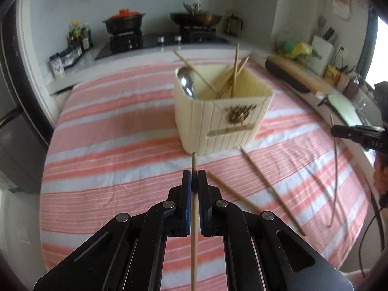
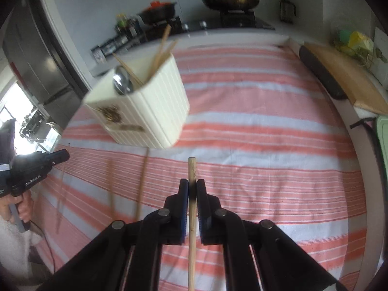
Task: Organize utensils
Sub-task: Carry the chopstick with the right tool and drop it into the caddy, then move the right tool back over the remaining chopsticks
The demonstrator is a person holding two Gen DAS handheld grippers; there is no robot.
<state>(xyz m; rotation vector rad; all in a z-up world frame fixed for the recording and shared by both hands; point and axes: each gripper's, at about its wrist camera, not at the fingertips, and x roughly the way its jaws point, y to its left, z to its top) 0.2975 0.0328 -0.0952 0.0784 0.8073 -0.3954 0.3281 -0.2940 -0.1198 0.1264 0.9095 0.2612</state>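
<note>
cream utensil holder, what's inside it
Inside the cream utensil holder: a metal spoon, bowl up, and several wooden chopsticks leaning out. The walls hide their lower ends and the bottom.

A holder [image 1: 218,118] stands on the cloth-covered table [image 1: 116,145], toward its far side. In it lean a spoon [image 1: 186,82] at the left and several chopsticks [image 1: 232,77] to its right. Near of the holder, loose chopsticks [image 1: 271,189] lie on the cloth. Behind the table runs the stove [image 1: 165,41] with a pot [image 1: 123,21] on the left and a pan [image 1: 196,18] on the right. A cutting board [image 1: 298,75] lies along the table's right edge.
</note>
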